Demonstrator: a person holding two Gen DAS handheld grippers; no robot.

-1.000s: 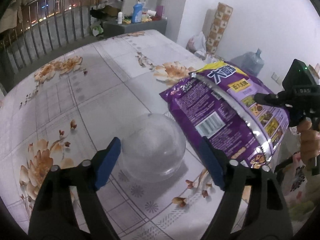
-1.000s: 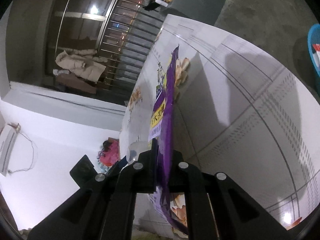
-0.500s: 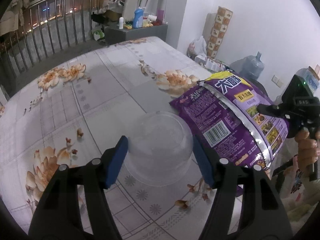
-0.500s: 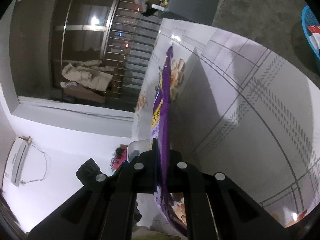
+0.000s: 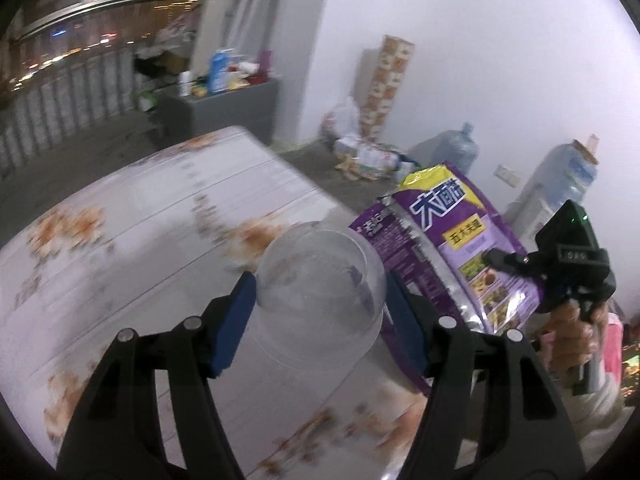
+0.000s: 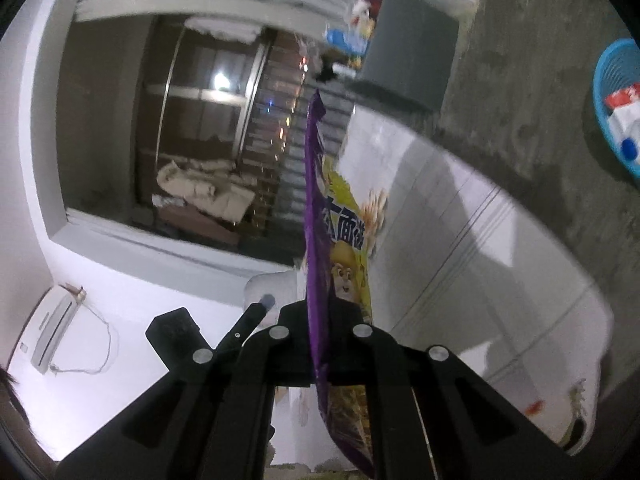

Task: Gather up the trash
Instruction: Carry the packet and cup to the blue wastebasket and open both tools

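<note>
Left gripper (image 5: 320,308): blue pads pinching the clear plastic dome lid (image 5: 320,292) on both sides, jaws just closed in on it, lid raised off the floral table (image 5: 140,216).
Right gripper (image 6: 320,320): fingers pressed together on the purple snack bag (image 6: 316,240), clamped edge-on, bag standing up toward 12 o'clock.
Bag seen from the left side: purple snack bag at 3 o'clock of the lid, just beside it.
Hand (image 5: 572,340): on the right gripper's grip, far right.
Blue basket (image 6: 616,108): on the floor, 2 o'clock in the right wrist view.
</note>
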